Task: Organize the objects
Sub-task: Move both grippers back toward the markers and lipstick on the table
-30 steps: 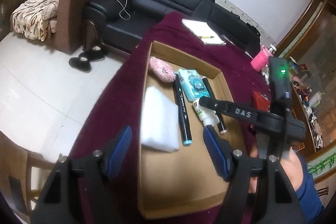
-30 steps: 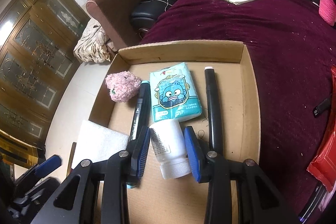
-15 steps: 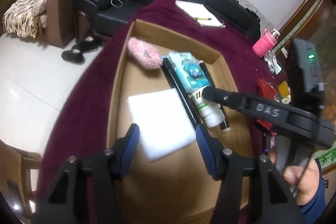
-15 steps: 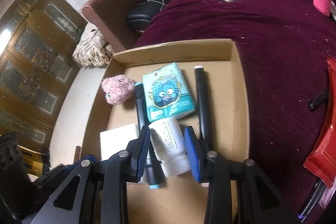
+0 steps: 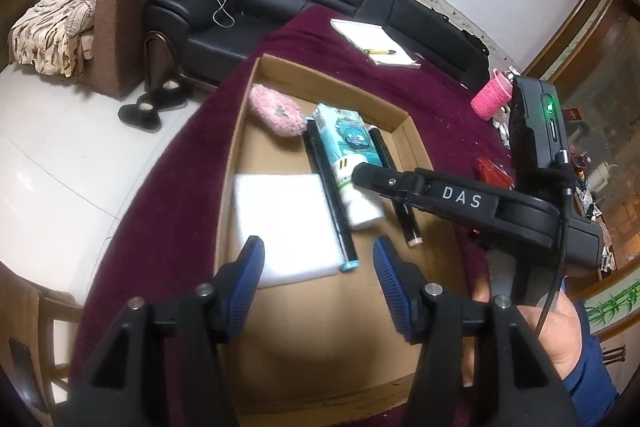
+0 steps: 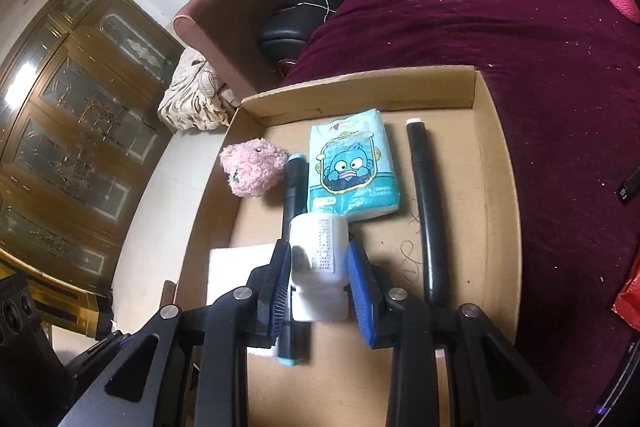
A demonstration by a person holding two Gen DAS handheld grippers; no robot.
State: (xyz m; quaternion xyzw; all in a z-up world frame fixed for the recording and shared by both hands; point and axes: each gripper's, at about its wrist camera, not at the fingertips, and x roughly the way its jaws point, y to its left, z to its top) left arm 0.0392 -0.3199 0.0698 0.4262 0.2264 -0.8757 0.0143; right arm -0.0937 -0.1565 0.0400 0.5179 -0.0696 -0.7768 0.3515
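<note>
Starting at our left, the left gripper (image 5: 318, 277) hangs over the cardboard tray (image 5: 414, 143) with its blue pads spread and nothing between them; its jaws have just been closing somewhat. Just ahead of its left pad lies a white foam sheet (image 5: 280, 223), its near edge reaching in between the two pads. Along the sheet's right edge we see a black marker with a teal cap (image 5: 328, 195), the cap pointing back toward the gap of this gripper. Farther ahead, at the tray's far left, sits a pink plush toy (image 6: 252, 173).

Moving right, the right gripper (image 6: 320, 287) has its jaws drawn in on either side of a white bottle (image 6: 318, 267), which lies on the tray floor between the pads with its cap end toward us. The jaws have just been closing further, and both pads appear to touch its sides. Straight ahead of the bottle lies a teal tissue pack (image 6: 354, 167). Right of this gripper's right finger (image 6: 362, 297) a second black marker (image 6: 424, 207) lies lengthwise, apart from the bottle.
</note>
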